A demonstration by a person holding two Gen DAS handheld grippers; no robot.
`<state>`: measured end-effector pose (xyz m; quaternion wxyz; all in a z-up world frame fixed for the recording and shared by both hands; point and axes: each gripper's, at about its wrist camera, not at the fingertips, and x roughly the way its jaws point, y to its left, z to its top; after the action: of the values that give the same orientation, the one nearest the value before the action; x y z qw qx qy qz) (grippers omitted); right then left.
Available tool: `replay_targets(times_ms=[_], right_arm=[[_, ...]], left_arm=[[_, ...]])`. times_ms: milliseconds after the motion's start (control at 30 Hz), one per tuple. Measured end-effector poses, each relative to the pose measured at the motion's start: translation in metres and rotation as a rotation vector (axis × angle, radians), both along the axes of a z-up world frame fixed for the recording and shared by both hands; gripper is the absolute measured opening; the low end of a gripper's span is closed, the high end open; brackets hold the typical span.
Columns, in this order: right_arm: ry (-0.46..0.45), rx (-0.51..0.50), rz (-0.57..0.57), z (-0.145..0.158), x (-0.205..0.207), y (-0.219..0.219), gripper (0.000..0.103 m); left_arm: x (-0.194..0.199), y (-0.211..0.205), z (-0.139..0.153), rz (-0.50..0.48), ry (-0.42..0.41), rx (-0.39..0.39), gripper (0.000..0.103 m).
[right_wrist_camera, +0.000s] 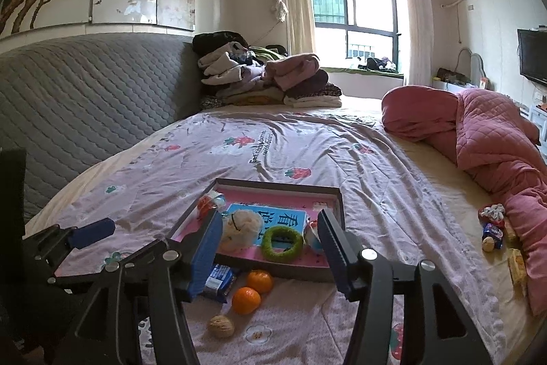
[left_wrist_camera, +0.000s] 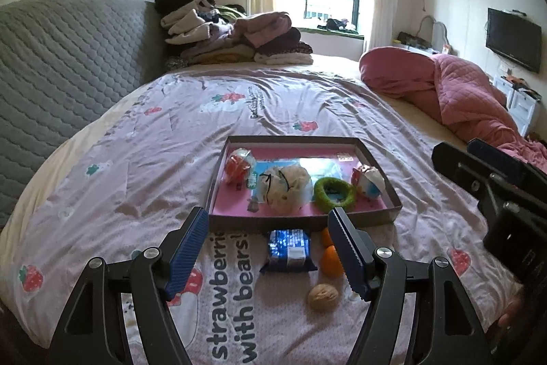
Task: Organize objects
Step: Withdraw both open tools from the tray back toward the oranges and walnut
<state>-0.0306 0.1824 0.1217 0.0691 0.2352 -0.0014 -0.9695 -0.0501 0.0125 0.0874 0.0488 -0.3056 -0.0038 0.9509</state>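
Note:
A shallow grey tray [left_wrist_camera: 301,221] [right_wrist_camera: 283,271] with a pink floor lies on the bedspread. It holds two red-and-white wrapped sweets [left_wrist_camera: 239,165], a cream mesh pouf [left_wrist_camera: 289,187] [right_wrist_camera: 239,228] and a green ring [left_wrist_camera: 335,192] [right_wrist_camera: 282,243]. In front of the tray lie a blue packet [left_wrist_camera: 289,250] [right_wrist_camera: 220,279], two oranges [left_wrist_camera: 331,260] [right_wrist_camera: 245,300] and a walnut [left_wrist_camera: 323,296] [right_wrist_camera: 221,325]. My left gripper [left_wrist_camera: 270,248] hovers open above the packet and oranges. My right gripper [right_wrist_camera: 270,248] is open over the tray's near edge, with nothing between its pads.
More small things lie at the right by the rolled pink quilt [right_wrist_camera: 495,153]: a scrunchie [right_wrist_camera: 492,212], snack packets [right_wrist_camera: 492,235] and yellow packs [right_wrist_camera: 516,262]. Folded clothes [left_wrist_camera: 239,36] are stacked at the far end. A grey padded headboard [left_wrist_camera: 68,57] runs along the left.

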Motion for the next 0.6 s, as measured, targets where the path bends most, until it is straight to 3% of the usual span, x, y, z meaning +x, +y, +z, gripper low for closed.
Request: replay_targets(times_ms=[600], right_arm=[[-0.007, 0.003, 0.000, -0.005, 0.009, 0.002, 0.058]], left_arm=[[0.018, 0.001, -0.015, -0.015, -0.021, -0.037, 0.074]])
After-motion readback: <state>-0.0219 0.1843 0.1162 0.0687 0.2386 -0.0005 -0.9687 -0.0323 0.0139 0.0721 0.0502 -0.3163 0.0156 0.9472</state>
